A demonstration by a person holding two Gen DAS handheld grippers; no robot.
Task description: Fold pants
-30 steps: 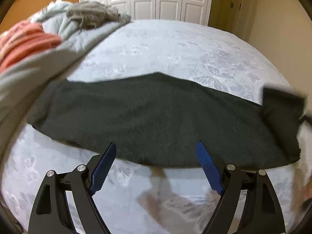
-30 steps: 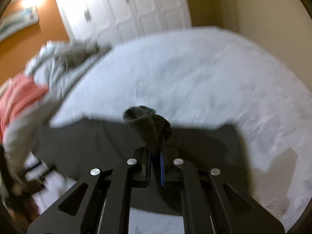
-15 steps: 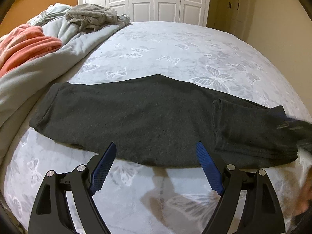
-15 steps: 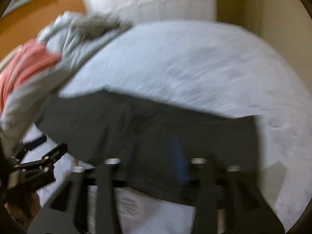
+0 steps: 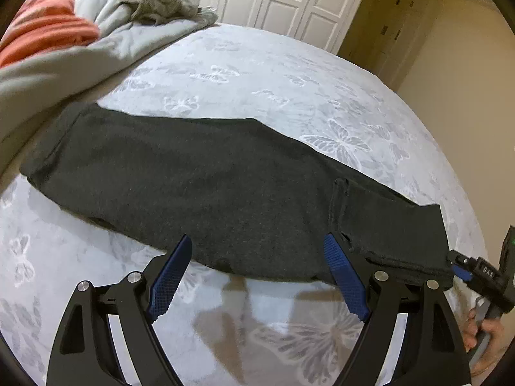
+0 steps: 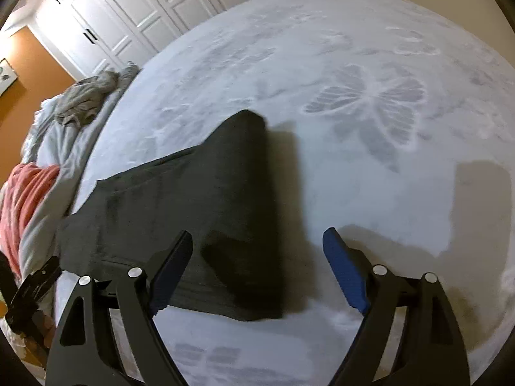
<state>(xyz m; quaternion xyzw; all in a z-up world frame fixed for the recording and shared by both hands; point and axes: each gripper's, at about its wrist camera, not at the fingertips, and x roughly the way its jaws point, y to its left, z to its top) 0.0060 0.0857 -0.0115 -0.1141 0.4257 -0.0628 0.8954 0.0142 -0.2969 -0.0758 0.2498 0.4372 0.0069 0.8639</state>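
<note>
Pants point(image 5: 225, 189): dark, flat across bed point(image 5: 289, 74), mid-frame; leg end doubled over at right. Left gripper point(image 5: 257, 270): wide, empty. Right gripper point(image 6: 257, 257): jaws just opened, wide, cloth between, unpressed. Risk: your pad snags flap, undoing fold.

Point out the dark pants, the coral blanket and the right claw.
dark pants point(image 5: 209, 173), left wrist view, middle of fabric.
coral blanket point(image 5: 48, 29), left wrist view, folded top.
right claw point(image 6: 257, 270), right wrist view, between open fingertips.

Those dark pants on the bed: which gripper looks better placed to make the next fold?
Probably the right gripper: its open jaws straddle the pants' folded end, just released. The left gripper, also open, hovers at the middle of their near edge.
</note>
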